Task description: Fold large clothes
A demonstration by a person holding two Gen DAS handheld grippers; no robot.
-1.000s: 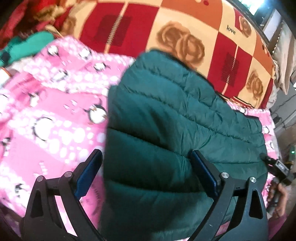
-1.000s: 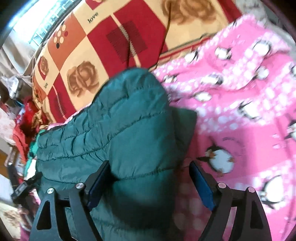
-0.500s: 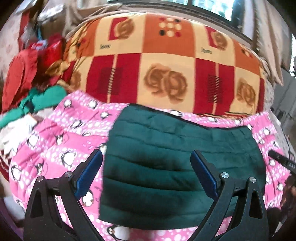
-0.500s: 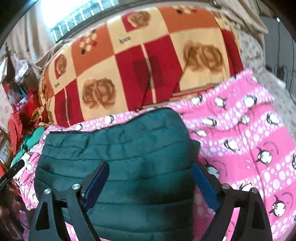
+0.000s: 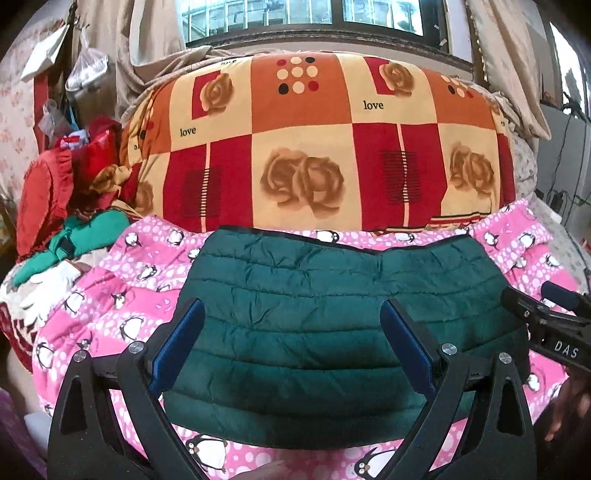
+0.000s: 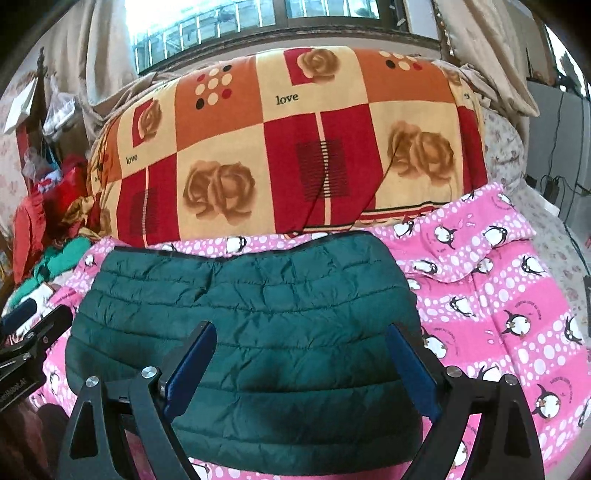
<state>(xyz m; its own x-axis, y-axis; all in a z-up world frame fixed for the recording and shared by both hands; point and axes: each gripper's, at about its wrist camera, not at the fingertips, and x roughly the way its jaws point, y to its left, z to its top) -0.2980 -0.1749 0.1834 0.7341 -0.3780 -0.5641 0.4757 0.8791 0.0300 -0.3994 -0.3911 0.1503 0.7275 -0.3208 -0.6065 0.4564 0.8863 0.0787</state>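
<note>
Step in hand: we judge a fold of the jacket [image 5: 314, 325] is just done; it lies as a flat, wide rectangle, and both tongs hang above it, holding nothing.
Jacket: dark green, quilted, on the pink penguin blanket [image 5: 110, 306] of the bed, its far edge near the foot of the big rolled quilt [image 5: 314, 147] with roses and red squares. In the right wrist view a seam or overlap [image 6: 210, 280] runs down from the far edge, left of middle.
Left tongs [image 5: 291, 350]: released, jaws wide apart, nothing between the blue pads; the jacket shows below through the gap.
Right tongs [image 6: 301, 363]: released too, jaws spread, no cloth pinched; they also show at the right edge of the left wrist view [image 5: 546, 325].
Next move: we think the rectangle wants one more fold, side over side, to make it compact. That calls for lowering both tongs to one short edge, pinching all the puffy layers at its two corners, and carrying them across level so the slippery shell does not slide open.
Risk: the padding springs back, so we would press the fold down before letting go.
Change from a second ago: then both tongs were low and close over a humped, bulging jacket; now they sit higher and further back, the jacket lies flat, and the window [image 5: 306, 14] and the whole quilt are in view.
Clutter: red and green clothes [image 5: 74, 206] are piled at the left, well apart from the jacket.
</note>
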